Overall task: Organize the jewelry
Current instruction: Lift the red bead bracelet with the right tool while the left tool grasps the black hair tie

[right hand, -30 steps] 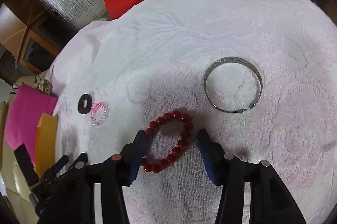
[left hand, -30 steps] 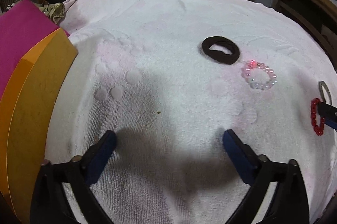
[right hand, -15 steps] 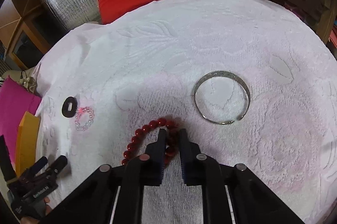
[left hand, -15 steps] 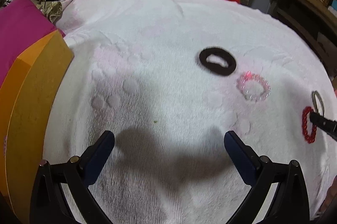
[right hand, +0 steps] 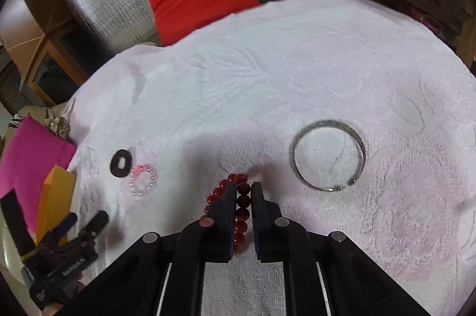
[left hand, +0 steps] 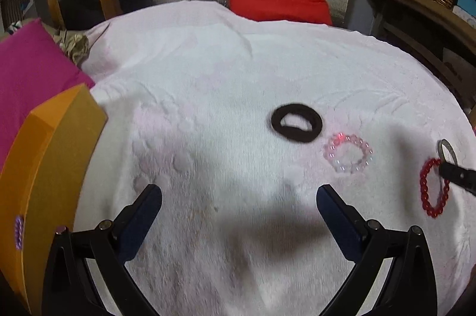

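The right hand-held gripper [right hand: 241,197] is squeezed on one side of the red bead bracelet [right hand: 242,201], which lies on the white towel [right hand: 267,72]. The left hand-held gripper [left hand: 238,197] is wide and holds nothing. Next, the bracelet likely needs lifting toward the orange box [left hand: 50,167]

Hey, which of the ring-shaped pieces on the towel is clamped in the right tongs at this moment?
The red beaded bracelet: a stretch of its beads sits pinched between the right tongs. The silver metal bangle, pale pink beaded bracelet and black hair tie lie free.
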`<control>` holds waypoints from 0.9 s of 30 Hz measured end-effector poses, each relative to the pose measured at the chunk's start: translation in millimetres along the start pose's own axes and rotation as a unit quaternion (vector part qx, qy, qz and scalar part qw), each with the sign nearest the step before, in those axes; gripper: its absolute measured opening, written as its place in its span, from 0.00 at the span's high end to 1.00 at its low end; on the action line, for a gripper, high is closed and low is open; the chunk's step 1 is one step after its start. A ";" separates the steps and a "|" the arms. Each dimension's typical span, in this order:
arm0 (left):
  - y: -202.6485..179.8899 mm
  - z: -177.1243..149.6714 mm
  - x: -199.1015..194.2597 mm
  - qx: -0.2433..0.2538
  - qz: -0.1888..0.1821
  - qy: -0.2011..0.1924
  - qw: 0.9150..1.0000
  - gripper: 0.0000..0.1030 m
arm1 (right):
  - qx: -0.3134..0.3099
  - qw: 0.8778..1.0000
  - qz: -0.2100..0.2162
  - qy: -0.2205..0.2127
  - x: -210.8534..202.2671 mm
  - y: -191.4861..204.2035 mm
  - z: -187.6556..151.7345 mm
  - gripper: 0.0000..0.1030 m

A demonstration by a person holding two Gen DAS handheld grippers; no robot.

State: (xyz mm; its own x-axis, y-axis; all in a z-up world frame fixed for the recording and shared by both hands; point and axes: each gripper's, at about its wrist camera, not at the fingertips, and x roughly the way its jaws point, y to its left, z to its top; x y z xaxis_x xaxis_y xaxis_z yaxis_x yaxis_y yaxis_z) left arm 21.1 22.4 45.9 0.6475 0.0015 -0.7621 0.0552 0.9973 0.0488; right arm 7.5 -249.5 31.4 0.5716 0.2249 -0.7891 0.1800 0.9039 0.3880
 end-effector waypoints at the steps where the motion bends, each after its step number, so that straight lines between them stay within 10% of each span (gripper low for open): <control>1: 1.1 3.5 2.6 0.002 0.007 -0.005 1.000 0.00 | 0.012 1.000 0.005 0.009 1.5 -2.9 1.0 0.88; 5: 7.0 14.5 13.6 -0.009 0.010 -0.007 1.000 0.00 | 0.034 0.999 0.007 0.019 1.3 -11.7 2.5 0.81; 9: 9.4 26.1 26.3 -0.016 0.006 -0.015 1.000 0.00 | 0.051 0.998 0.016 0.019 0.9 -19.1 3.8 0.46; 19: 0.7 45.1 50.7 -0.053 -0.071 0.000 0.996 0.11 | 0.038 0.999 0.009 0.021 5.9 -10.6 4.3 0.45; 27: -9.5 51.4 62.1 -0.064 -0.098 0.007 0.993 0.43 | 0.029 0.999 0.008 0.018 6.4 -7.4 0.1 0.45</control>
State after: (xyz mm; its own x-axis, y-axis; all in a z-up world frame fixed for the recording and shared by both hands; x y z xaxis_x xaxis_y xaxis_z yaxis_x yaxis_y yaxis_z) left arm 99.9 9.2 31.2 0.6231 -0.1926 -0.7580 0.0803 0.9798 -0.1830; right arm 9.9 -254.8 23.5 0.5463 0.2518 -0.7988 0.2180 0.8781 0.4260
